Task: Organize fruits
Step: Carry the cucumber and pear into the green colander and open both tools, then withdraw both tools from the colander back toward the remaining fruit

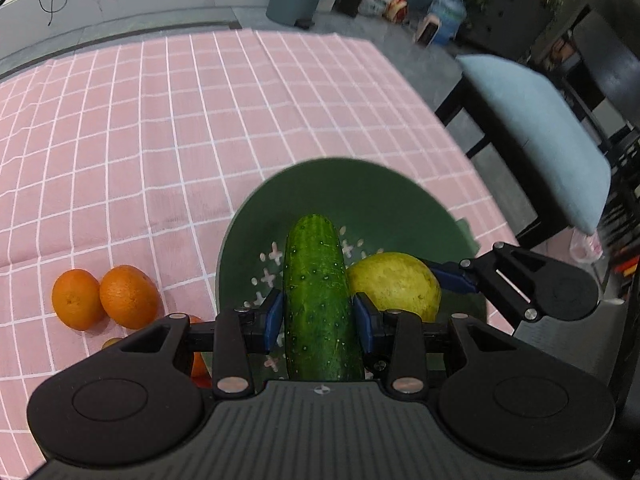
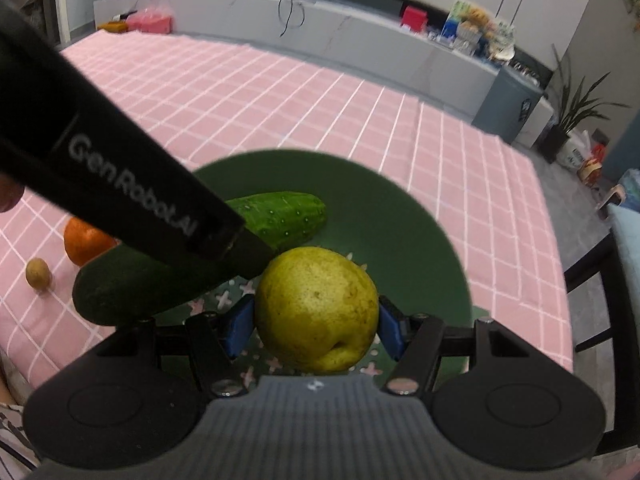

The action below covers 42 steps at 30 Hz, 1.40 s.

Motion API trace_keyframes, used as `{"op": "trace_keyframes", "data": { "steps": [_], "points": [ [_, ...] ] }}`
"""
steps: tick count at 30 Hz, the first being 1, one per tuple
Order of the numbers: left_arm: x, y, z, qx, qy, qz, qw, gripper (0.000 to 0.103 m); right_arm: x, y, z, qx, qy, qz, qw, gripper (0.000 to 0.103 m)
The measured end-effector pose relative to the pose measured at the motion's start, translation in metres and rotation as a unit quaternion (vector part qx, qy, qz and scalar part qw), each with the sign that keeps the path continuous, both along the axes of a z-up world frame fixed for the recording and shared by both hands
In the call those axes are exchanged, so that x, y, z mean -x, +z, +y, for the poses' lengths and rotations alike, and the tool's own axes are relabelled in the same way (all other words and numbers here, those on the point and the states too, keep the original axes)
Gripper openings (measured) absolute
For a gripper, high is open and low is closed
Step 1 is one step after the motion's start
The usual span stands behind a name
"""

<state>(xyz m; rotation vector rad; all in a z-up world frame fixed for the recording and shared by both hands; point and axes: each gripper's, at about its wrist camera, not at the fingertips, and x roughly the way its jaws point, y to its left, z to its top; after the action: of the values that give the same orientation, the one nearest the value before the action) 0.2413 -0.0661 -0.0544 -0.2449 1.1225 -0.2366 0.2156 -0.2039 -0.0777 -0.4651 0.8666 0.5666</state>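
A green colander bowl (image 1: pixel 360 196) stands on the pink checked tablecloth; it also shows in the right wrist view (image 2: pixel 400 220). My left gripper (image 1: pixel 319 318) is shut on a green cucumber (image 1: pixel 318 300) and holds it over the bowl. The cucumber's far end shows in the right wrist view (image 2: pixel 288 216). My right gripper (image 2: pixel 316 330) is shut on a yellow pear (image 2: pixel 316 308) over the bowl, just right of the cucumber. The pear also shows in the left wrist view (image 1: pixel 396 284).
Two oranges (image 1: pixel 106 298) lie on the cloth left of the bowl. An orange (image 2: pixel 86 242) and a small brown fruit (image 2: pixel 37 274) show at left. A chair with a blue cushion (image 1: pixel 540 132) stands past the table's right edge.
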Motion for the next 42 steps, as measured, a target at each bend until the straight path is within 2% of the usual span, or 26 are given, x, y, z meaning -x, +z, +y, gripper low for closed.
{"op": "trace_keyframes", "data": {
  "steps": [6,12,21,28,31,32,34,35,39,42],
  "points": [
    [-0.009,-0.015,-0.005,-0.010,-0.010,0.025,0.9996,0.042,-0.009,-0.015,0.001,0.008,-0.003,0.033,0.999,0.060],
    [-0.010,-0.016,-0.013,-0.038,-0.031,0.021,0.9986,0.042,-0.008,-0.025,0.003,0.011,-0.004,0.059,0.998,0.060],
    [-0.010,-0.018,-0.015,-0.046,-0.037,0.024,0.9980,0.043,-0.002,-0.019,0.003,0.012,-0.013,0.073,0.997,0.060],
    [-0.009,-0.016,-0.013,-0.050,-0.036,0.021,0.9979,0.053,-0.014,-0.014,0.005,0.018,-0.019,0.085,0.996,0.061],
    [-0.009,-0.014,-0.011,-0.046,-0.034,0.022,0.9981,0.054,-0.015,-0.012,0.007,0.019,-0.020,0.086,0.996,0.061],
    [-0.009,-0.014,-0.011,-0.046,-0.033,0.022,0.9982,0.054,-0.015,-0.010,0.007,0.019,-0.019,0.082,0.996,0.063],
    [-0.007,-0.012,-0.010,-0.048,-0.029,0.020,0.9982,0.056,-0.012,-0.002,0.006,0.024,-0.024,0.054,0.998,0.084],
    [-0.007,-0.011,-0.011,-0.049,-0.027,0.018,0.9983,0.056,-0.012,0.002,0.005,0.024,-0.026,0.043,0.998,0.085],
    [0.000,-0.005,-0.008,-0.043,-0.027,0.004,0.9987,0.057,-0.012,0.012,0.001,0.004,-0.035,0.045,0.998,0.085],
    [0.009,0.004,-0.003,-0.040,-0.029,-0.014,0.9987,0.057,-0.003,0.017,0.001,0.011,-0.042,0.022,0.999,0.085]
  ]
}}
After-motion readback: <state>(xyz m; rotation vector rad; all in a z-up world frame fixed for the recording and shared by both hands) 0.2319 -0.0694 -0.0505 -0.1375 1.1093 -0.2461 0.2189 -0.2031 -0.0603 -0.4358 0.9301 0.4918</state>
